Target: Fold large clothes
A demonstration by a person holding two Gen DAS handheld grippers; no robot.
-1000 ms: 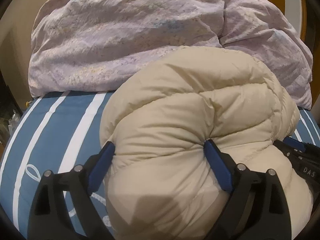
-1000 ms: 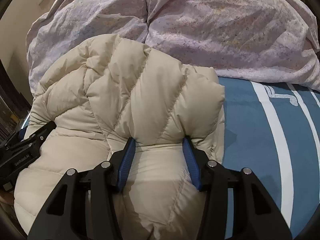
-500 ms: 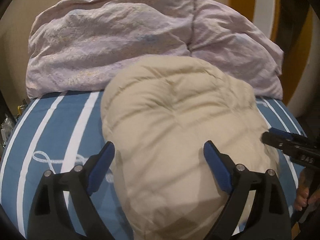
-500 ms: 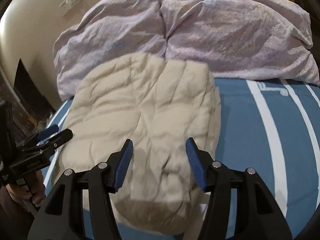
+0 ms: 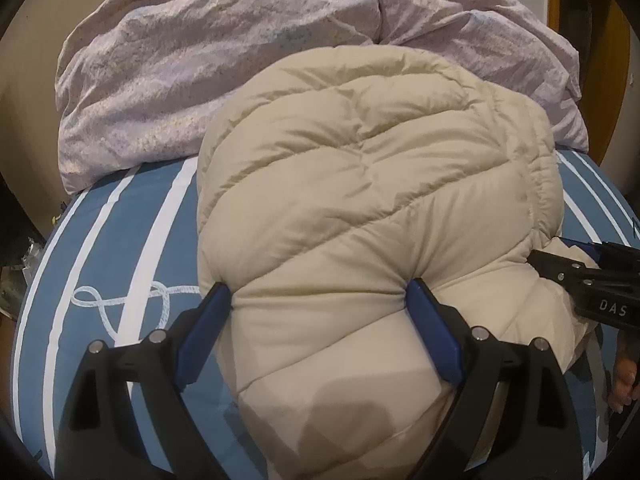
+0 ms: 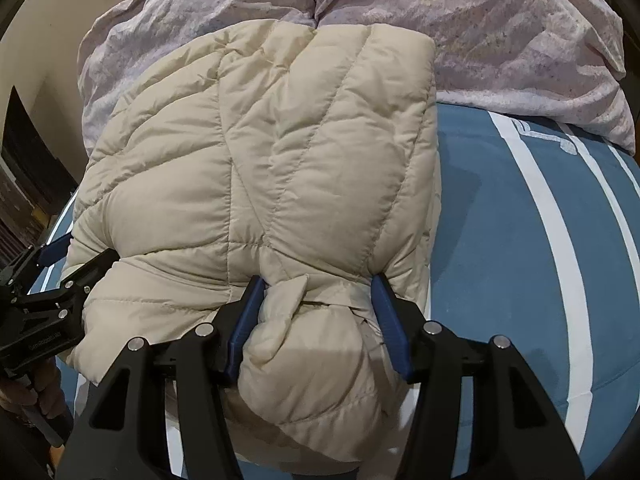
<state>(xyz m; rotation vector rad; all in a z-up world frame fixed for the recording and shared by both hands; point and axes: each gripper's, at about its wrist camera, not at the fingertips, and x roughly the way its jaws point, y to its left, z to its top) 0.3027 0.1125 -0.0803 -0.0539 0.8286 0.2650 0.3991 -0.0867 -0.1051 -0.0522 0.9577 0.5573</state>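
Both grippers pinch the near edge of the folded cream puffer jacket [image 5: 372, 216] on the striped bed [image 5: 120, 240]: left gripper [image 5: 320, 300], right gripper [image 6: 316, 292]; the slick, lofty padding could likely squirt out of either grip or spring the fold open.

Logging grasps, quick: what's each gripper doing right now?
Left gripper: closed on the beige puffer jacket.
Right gripper: closed on the same jacket's bunched edge.

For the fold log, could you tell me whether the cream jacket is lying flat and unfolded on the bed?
No, the cream jacket is a folded, puffy bundle.
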